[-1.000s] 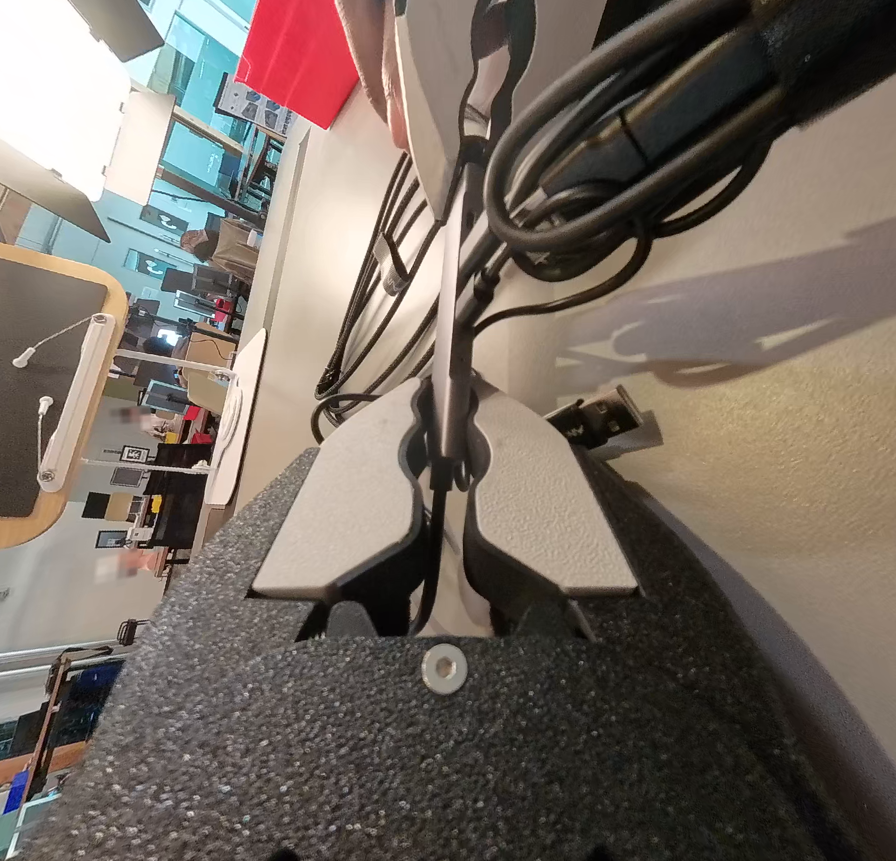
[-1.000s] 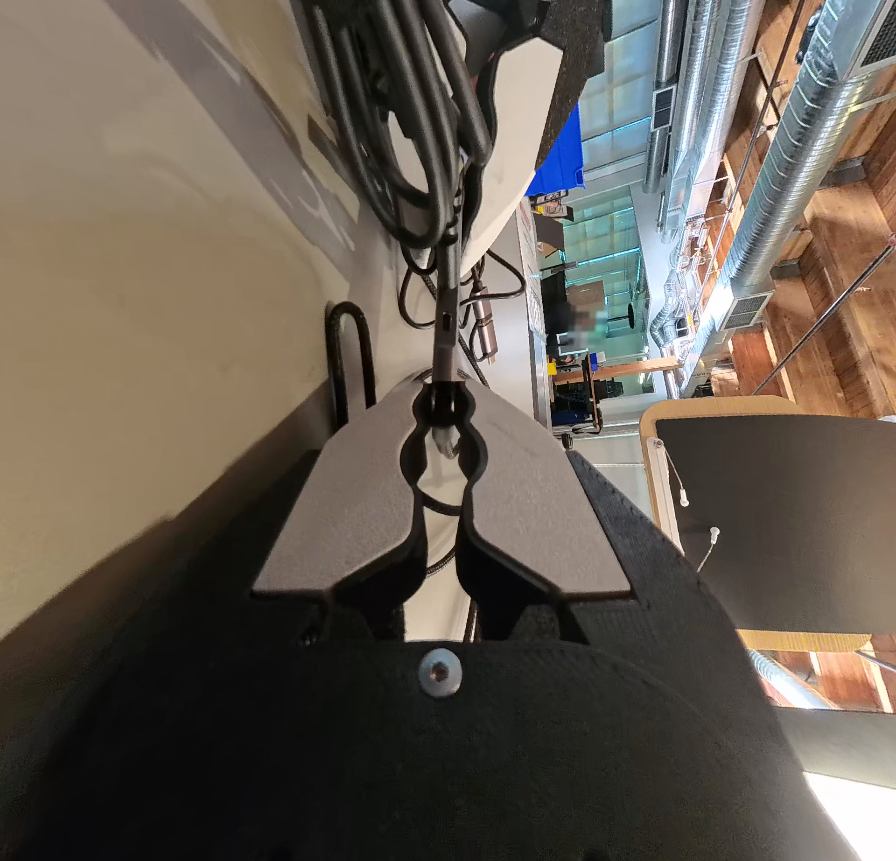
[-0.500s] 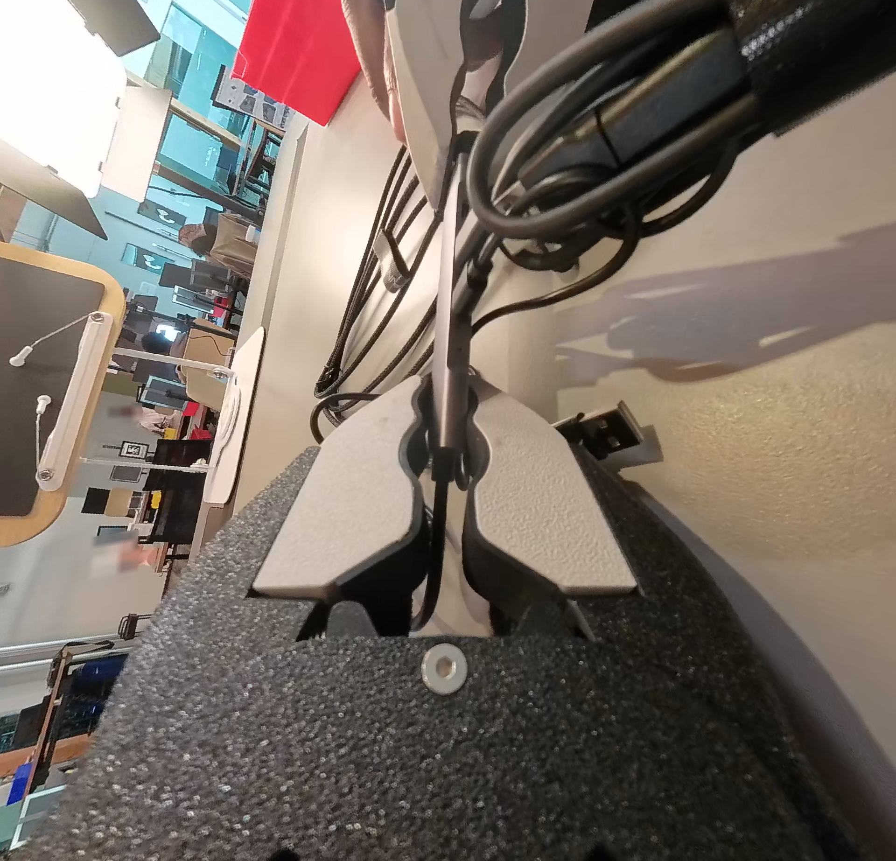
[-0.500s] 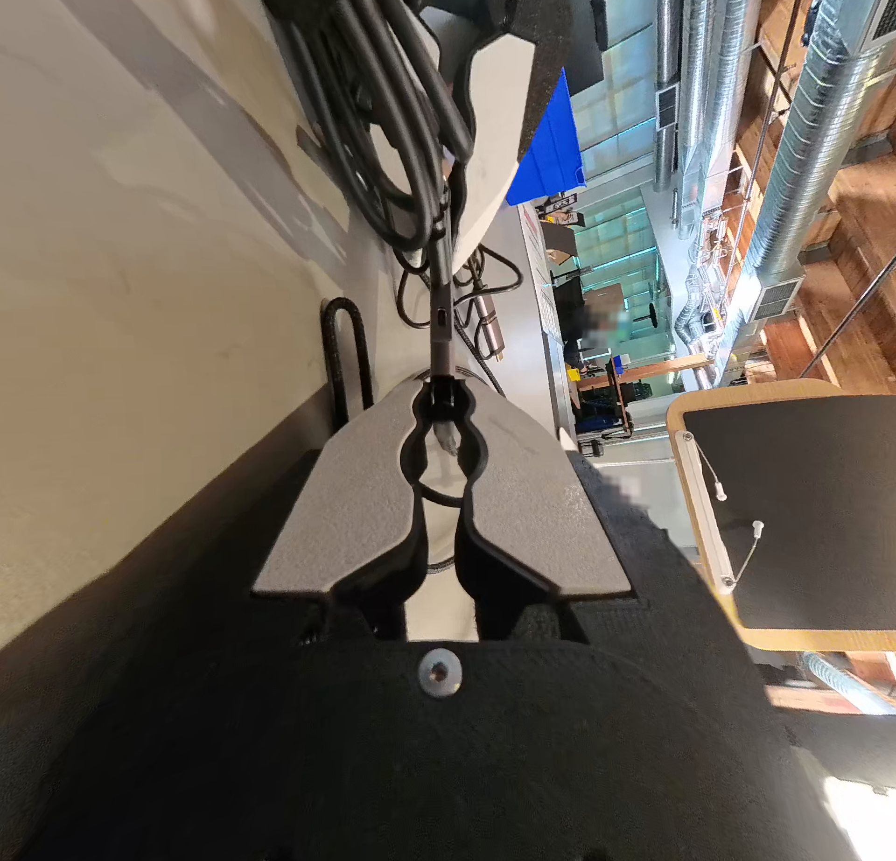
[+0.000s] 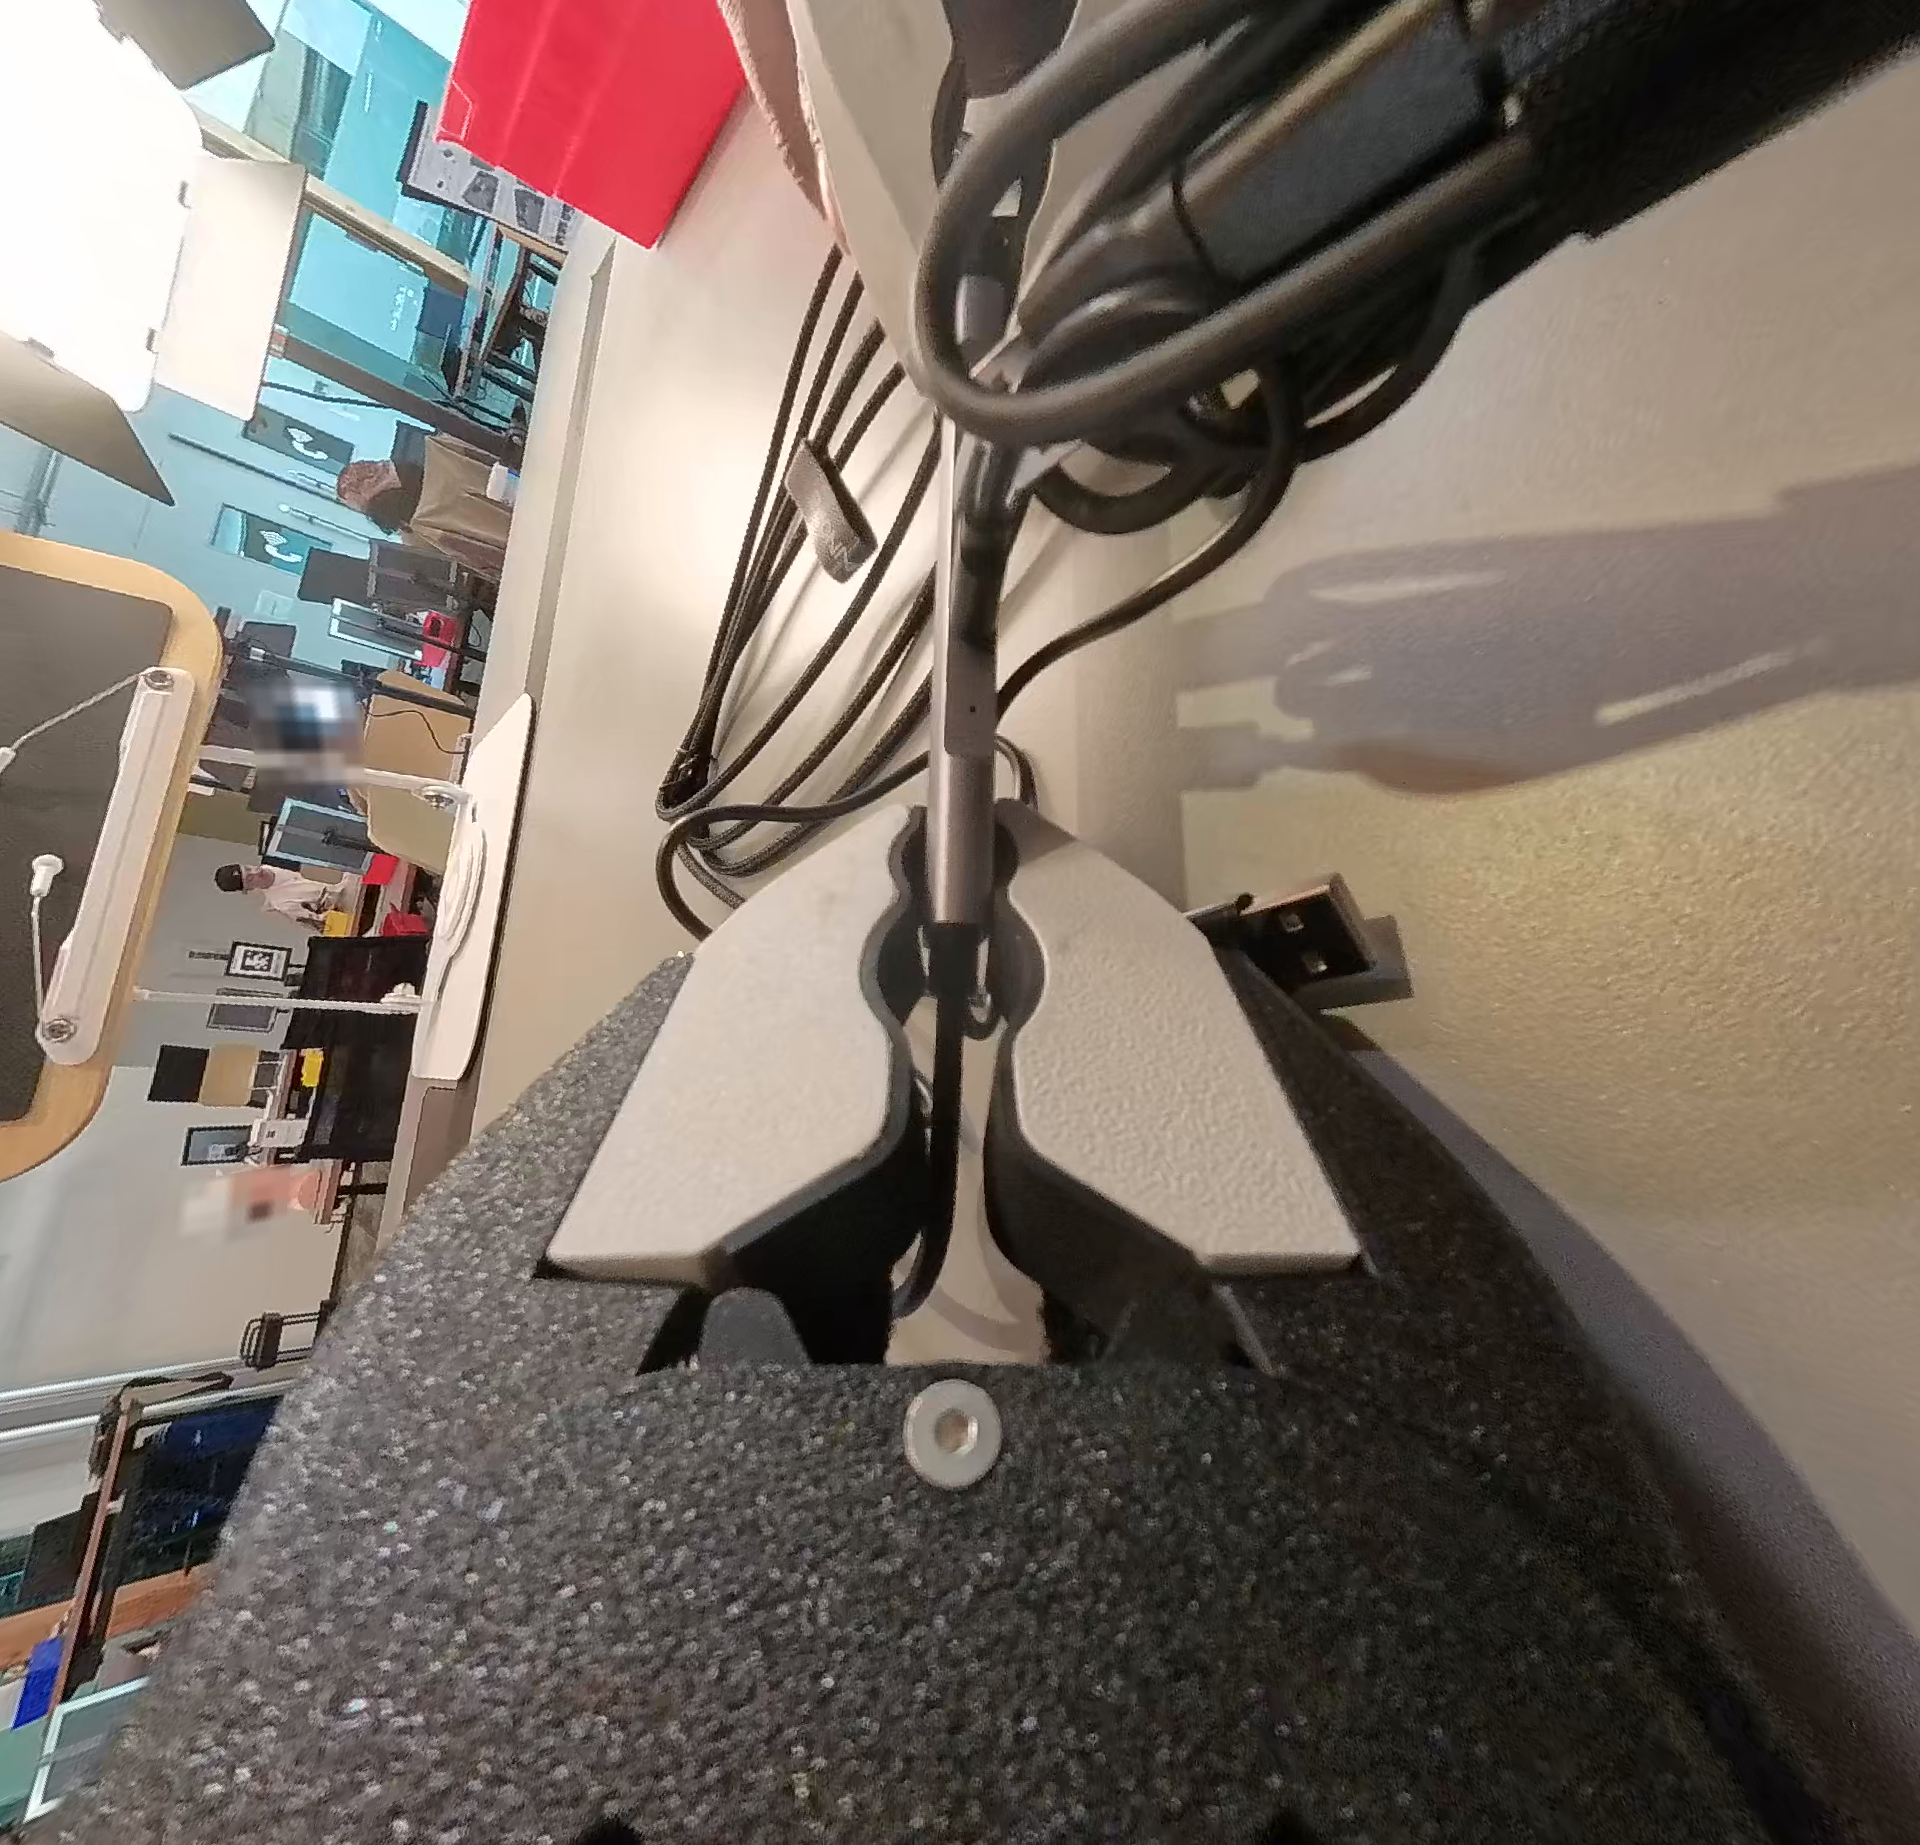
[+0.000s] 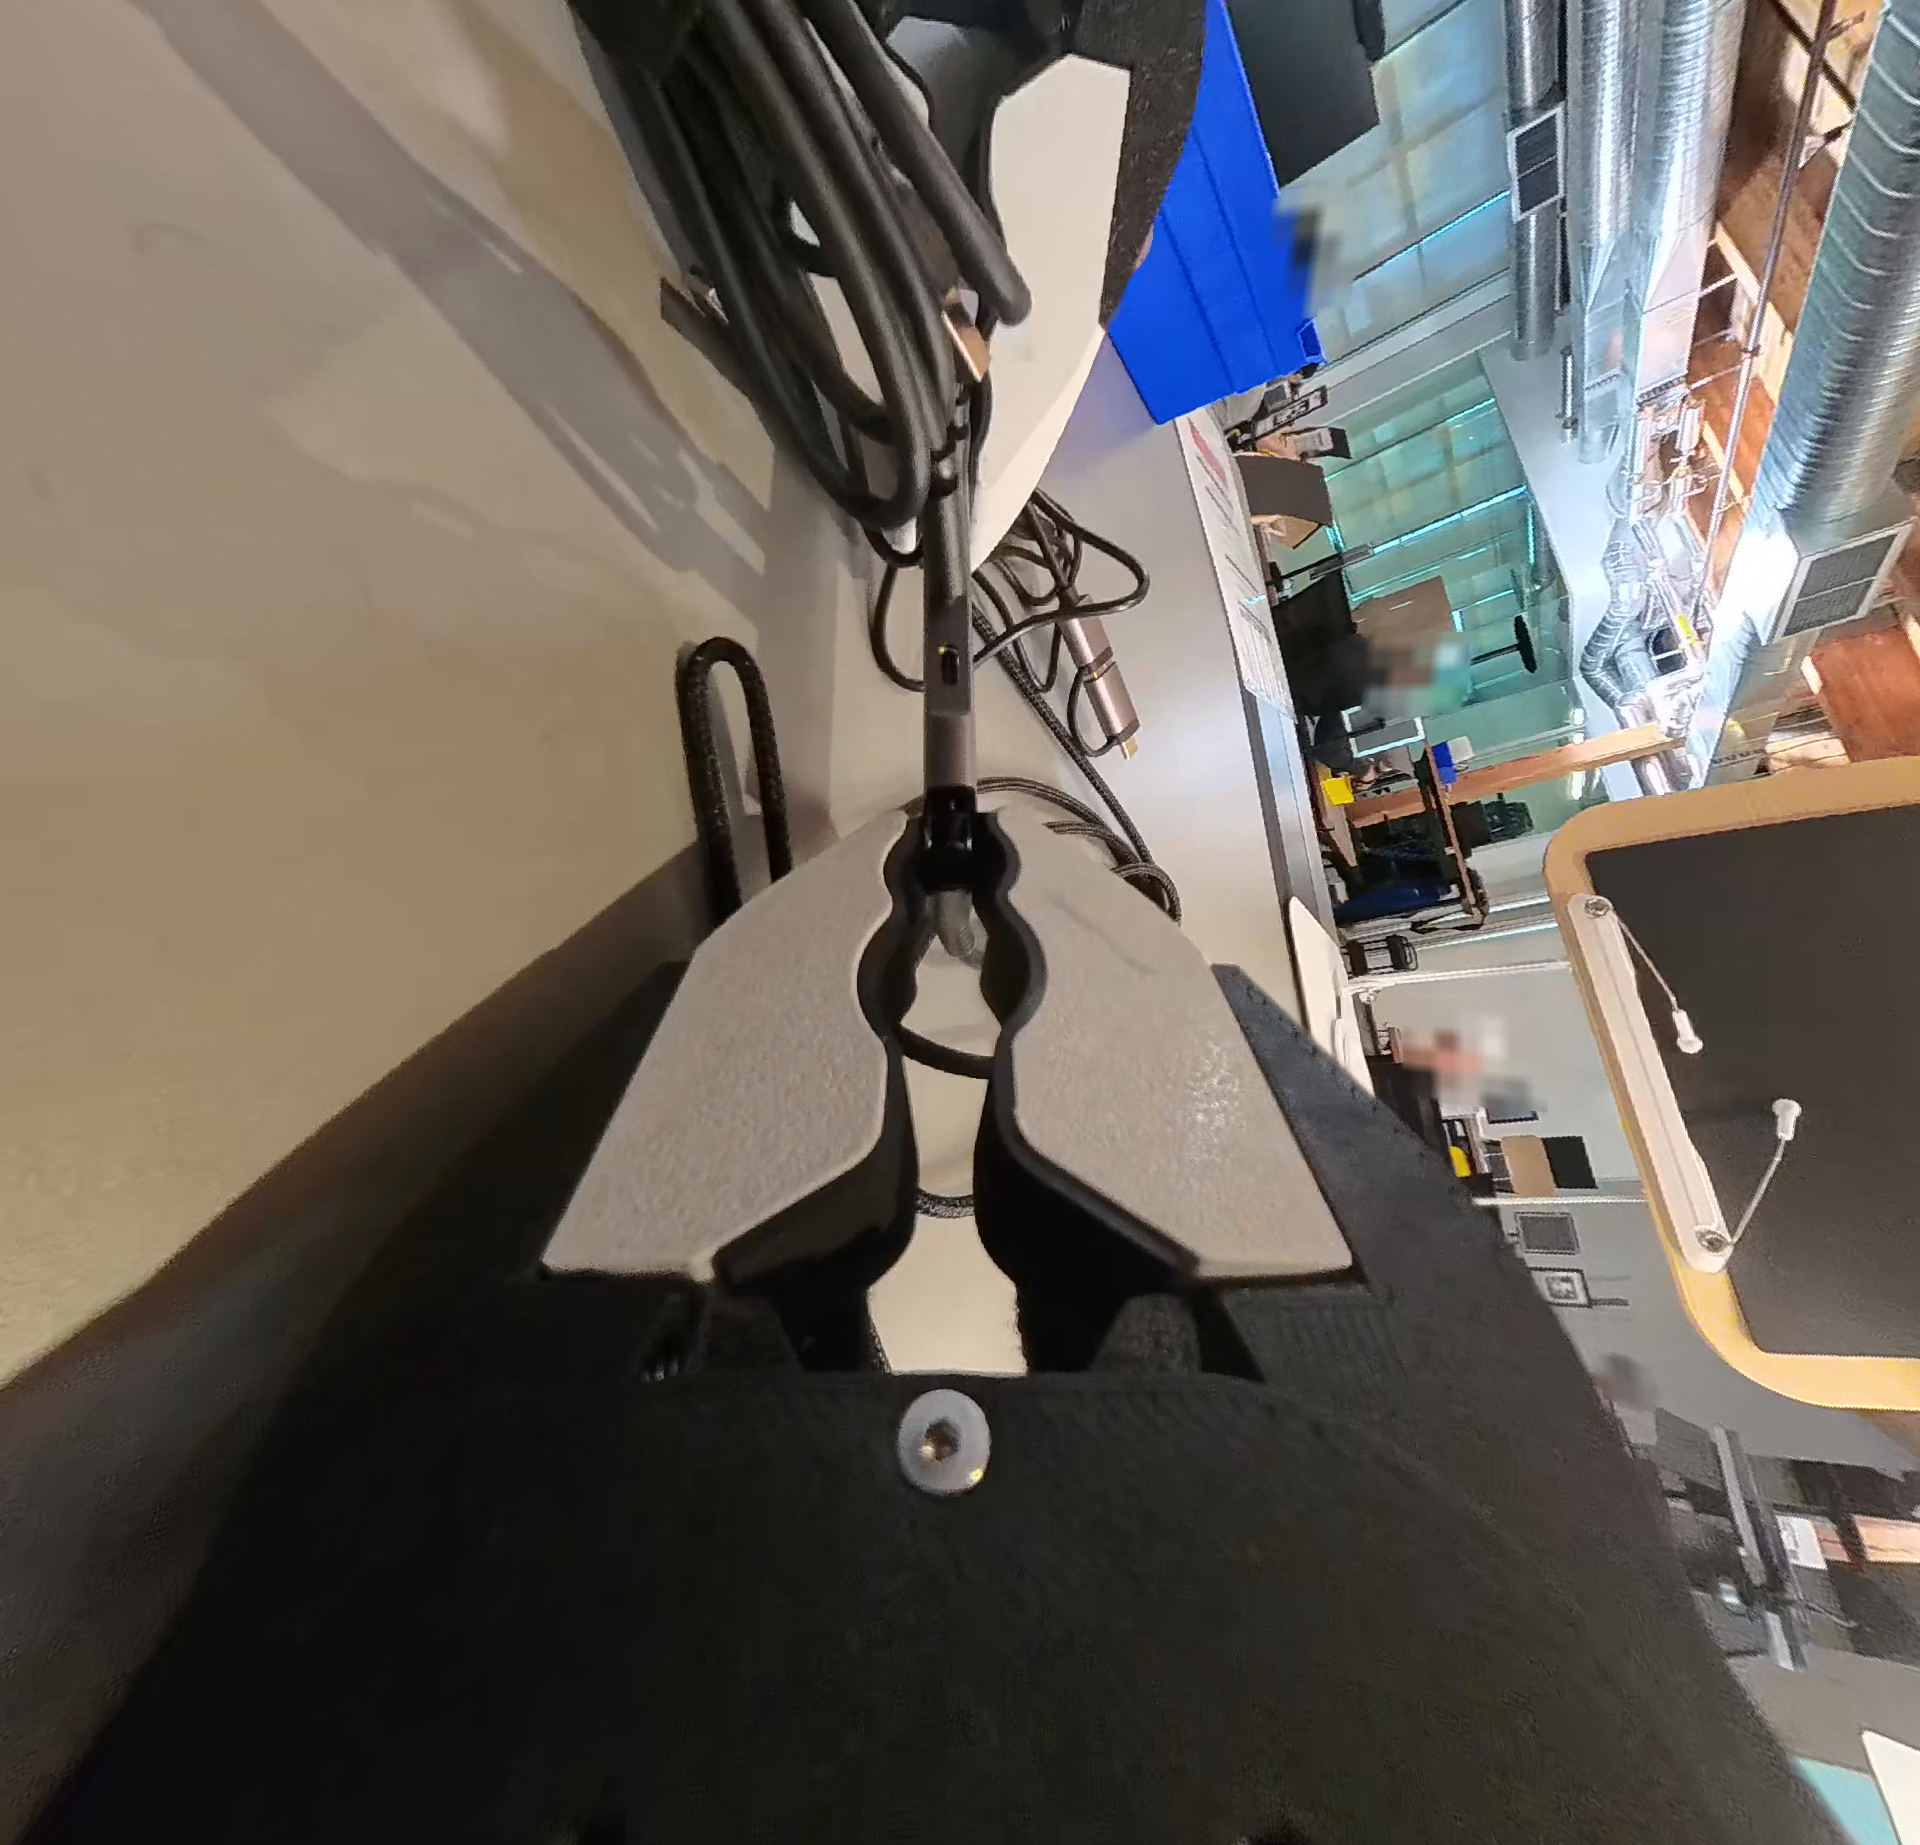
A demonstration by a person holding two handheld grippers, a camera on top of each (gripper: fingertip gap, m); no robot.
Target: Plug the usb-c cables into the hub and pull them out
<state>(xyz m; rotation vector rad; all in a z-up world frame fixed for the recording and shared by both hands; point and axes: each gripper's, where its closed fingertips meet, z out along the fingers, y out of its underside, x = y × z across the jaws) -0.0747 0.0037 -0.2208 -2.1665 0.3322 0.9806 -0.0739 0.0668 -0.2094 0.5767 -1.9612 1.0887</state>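
Observation:
A slim grey hub (image 5: 961, 746) is seen edge-on between the two grippers, above a pale table (image 5: 1621, 1016). My left gripper (image 5: 958, 845) is shut on its near end, and the hub's black lead runs back between the fingers. In the right wrist view the hub (image 6: 948, 715) points away from me. My right gripper (image 6: 948, 829) is shut on a black usb-c plug (image 6: 948, 821) that sits against the hub's end. Its grey braided cable (image 6: 961, 928) runs back between the fingers. I cannot tell how deep the plug sits. A dark cable bundle (image 5: 1195, 268) hangs by the far gripper.
A black USB-A plug (image 5: 1299, 938) lies on the table right of my left fingers. Braided cables (image 5: 800, 569) trail along the table, with a looped one (image 6: 727, 756) and grey connectors (image 6: 1107, 689) in the right wrist view. A red bin (image 5: 592, 60) and a blue bin (image 6: 1205, 289) stand farther off. My hands' fingertips stand some 7 centimeters from each other.
Both grippers have swung a little with the hub held between them, so the background and cable bundle have shifted. Both holds are unchanged.

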